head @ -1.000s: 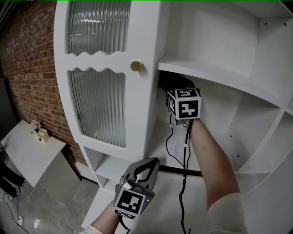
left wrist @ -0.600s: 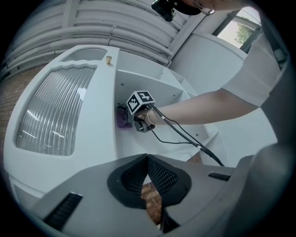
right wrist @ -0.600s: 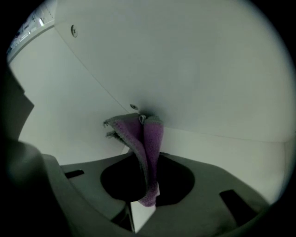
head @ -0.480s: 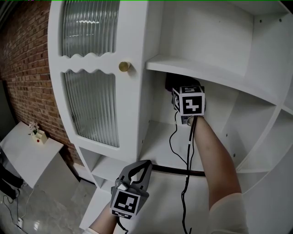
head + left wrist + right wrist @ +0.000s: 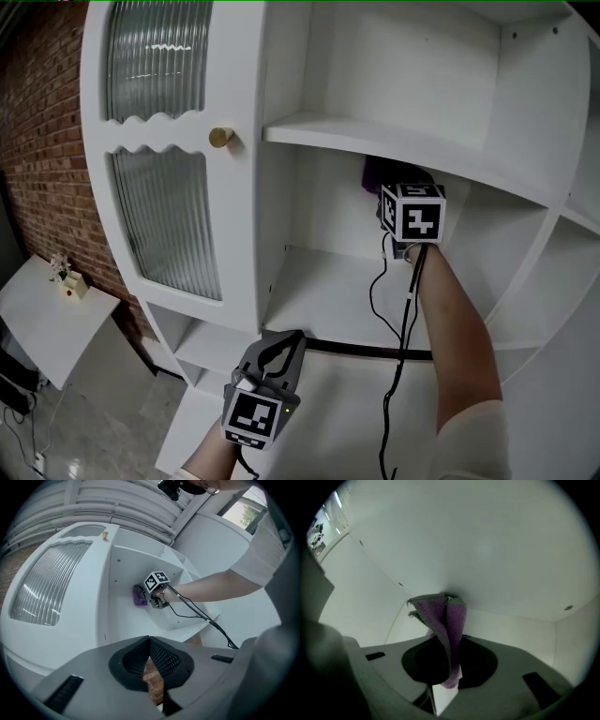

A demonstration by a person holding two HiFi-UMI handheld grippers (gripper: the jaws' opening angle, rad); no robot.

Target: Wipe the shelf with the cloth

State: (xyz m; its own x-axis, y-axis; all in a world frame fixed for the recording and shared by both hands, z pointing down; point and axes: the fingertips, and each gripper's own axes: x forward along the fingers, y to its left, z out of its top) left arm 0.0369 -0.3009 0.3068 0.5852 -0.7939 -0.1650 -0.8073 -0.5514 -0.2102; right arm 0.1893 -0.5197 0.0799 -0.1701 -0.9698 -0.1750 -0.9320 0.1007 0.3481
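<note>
cloth (image 5: 449, 620), purple, pinched in the right gripper (image 5: 449, 660) at the far back of the white shelf (image 5: 323, 298), just under the board above.
soft, light and likely floppy, so a bunched fold makes the best hold. left gripper (image 5: 279, 354) hangs low and near, jaws together, empty.

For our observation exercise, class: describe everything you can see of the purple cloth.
The cloth is purple, with a knitted-looking texture and a greyish edge. It stands folded and bunched, pinched between the closed jaws of the right gripper. Its upper end presses against the white inside of the cabinet, just beneath the upper shelf.
</note>
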